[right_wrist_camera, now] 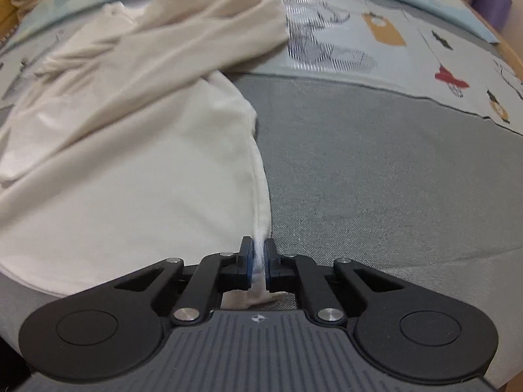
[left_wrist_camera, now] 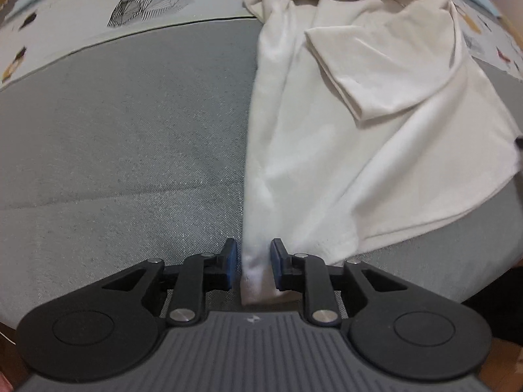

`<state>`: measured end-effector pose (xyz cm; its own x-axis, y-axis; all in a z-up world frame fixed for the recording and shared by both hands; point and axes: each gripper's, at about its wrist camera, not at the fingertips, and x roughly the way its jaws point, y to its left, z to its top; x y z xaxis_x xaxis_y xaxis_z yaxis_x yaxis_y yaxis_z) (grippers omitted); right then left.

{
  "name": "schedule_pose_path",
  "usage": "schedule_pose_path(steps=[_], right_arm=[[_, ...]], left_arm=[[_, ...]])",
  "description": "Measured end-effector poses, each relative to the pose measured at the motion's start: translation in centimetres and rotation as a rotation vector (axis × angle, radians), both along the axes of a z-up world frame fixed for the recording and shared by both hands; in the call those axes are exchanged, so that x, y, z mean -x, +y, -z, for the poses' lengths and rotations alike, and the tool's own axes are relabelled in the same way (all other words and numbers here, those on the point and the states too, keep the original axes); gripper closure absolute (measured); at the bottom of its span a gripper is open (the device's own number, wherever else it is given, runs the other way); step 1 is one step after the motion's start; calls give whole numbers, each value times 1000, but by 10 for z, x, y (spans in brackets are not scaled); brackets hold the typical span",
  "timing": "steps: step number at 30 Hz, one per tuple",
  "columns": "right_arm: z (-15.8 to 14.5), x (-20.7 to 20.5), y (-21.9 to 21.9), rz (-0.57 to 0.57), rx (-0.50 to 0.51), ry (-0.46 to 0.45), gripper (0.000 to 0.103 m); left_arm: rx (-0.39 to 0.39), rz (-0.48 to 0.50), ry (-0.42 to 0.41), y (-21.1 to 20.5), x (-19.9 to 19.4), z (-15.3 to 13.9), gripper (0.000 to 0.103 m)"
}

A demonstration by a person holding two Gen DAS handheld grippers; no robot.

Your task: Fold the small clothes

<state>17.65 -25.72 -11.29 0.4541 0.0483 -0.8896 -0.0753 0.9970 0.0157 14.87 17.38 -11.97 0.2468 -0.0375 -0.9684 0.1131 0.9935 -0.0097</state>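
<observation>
Both tools (left_wrist_camera: 253,263) (right_wrist_camera: 258,261) pinch the cream garment's (left_wrist_camera: 376,137) corners.

The left gripper (left_wrist_camera: 253,263) has a bunched corner of the cream shirt (left_wrist_camera: 376,137) between its fingers (left_wrist_camera: 230,261) above grey fabric (left_wrist_camera: 130,137).

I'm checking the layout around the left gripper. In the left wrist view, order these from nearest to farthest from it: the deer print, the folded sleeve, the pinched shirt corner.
1. Pinched shirt corner: between the left gripper pads.
2. Folded sleeve: farther up, to the right, lying on the cream shirt.
3. Deer print: farthest, upper left, on the patterned sheet beyond the grey surface.
</observation>
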Motion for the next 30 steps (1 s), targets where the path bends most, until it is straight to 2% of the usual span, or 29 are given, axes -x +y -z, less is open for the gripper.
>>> schedule_pose_path(steps=[1,5,8,11,14,16,17,18,20,21,23,24,27,30], right_arm=[[-8,4,-5,10,-25,-22,98],[-41,25,-36,70,-75,-116,99],[-50,46,-57,75,-74,-104,99],[-43,64,-68,42,-51,-27,100],[-25,76,-69,20,-16,135,100],[-12,81,-64,-7,32,226,100],[-12,82,-59,-28,55,226,99],[-15,81,-54,-42,65,197,98],[-31,79,-49,-16,102,72,95],[-38,77,-48,14,113,18,85],[-51,72,-52,88,69,-83,71],[-56,67,-53,116,25,-115,70],[-59,55,-43,135,-102,-150,70],[-52,38,-15,94,-194,-133,70]], left_arm=[[3,5,-5,-2,2,-1,101],[17,-1,-97,-5,10,-18,102],[44,8,-144,-8,19,-31,102],[-5,29,-62,-11,27,-21,102],[-19,87,25,-12,42,-13,102],[-15,135,26,-15,48,-13,101],[-9,156,4,-16,51,-17,100],[-11,165,-29,-16,52,-22,97],[-6,142,-89,-9,49,-30,96],[3,118,-111,-3,46,-34,95],[37,54,-145,3,41,-40,95],[48,29,-160,4,36,-42,95],[48,-10,-201,-2,29,-45,95],[40,-35,-217,-9,18,-47,95]])
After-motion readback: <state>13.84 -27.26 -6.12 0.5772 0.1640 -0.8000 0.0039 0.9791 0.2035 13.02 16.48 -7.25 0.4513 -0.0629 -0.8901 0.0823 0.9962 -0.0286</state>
